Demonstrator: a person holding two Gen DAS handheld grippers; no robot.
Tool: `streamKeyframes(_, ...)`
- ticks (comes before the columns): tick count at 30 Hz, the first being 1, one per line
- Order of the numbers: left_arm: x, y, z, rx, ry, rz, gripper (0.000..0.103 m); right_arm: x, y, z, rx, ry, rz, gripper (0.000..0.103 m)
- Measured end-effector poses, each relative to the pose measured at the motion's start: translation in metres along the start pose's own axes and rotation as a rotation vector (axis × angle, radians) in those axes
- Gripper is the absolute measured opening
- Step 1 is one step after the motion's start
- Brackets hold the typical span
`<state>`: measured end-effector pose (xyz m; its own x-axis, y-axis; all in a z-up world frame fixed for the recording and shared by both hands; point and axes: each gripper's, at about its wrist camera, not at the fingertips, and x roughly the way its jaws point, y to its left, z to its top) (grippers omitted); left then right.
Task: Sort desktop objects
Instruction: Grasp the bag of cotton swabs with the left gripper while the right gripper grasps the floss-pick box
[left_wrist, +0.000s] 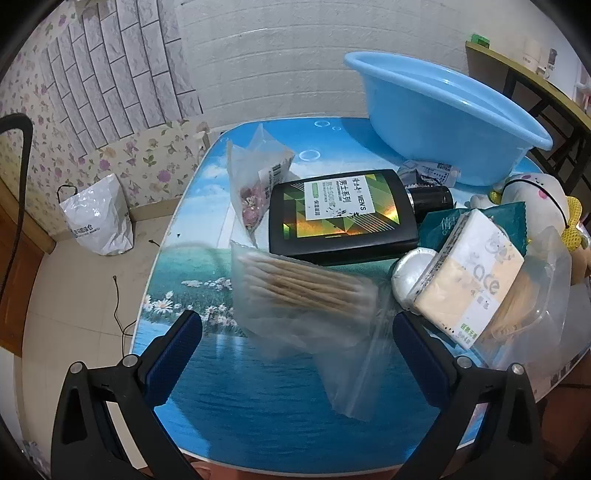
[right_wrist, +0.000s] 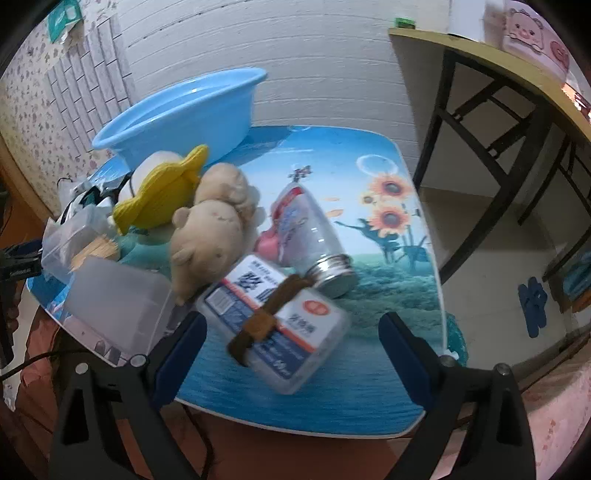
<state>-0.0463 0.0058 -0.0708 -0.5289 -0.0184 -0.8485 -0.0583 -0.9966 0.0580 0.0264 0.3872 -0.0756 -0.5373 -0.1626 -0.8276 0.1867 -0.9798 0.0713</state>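
**Operator:** How do my hand-held grippers stand?

**Manual:** Your left hand-held gripper (left_wrist: 295, 354) is spread wide and grips nothing. A clear bag of cotton swabs (left_wrist: 299, 288) lies on the surface (left_wrist: 258, 406) between its fingers, not touched by them. Your right hand-held gripper (right_wrist: 291, 354) is likewise wide open and empty above a clear plastic box (right_wrist: 275, 328) with a brown band around it.

**Operator:** And the other items?

**Manual:** The blue basin (left_wrist: 443, 110) stands at the far edge. The black bottle (left_wrist: 343, 214) lies flat just in front of it.
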Motion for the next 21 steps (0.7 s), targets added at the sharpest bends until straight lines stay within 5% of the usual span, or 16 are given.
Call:
streamKeyframes(13,0.009,0.006,-0.007,-0.024,-0.07,-0.072,0.103,0.016,0.024,0.0,-0.092,-0.006,-0.093,0.096)
streamKeyframes(21,0.01,0.006,-0.011,-0.02,-0.107,-0.077,0.103,0.023,0.021,0.0,0.004,0.008,-0.129,0.096)
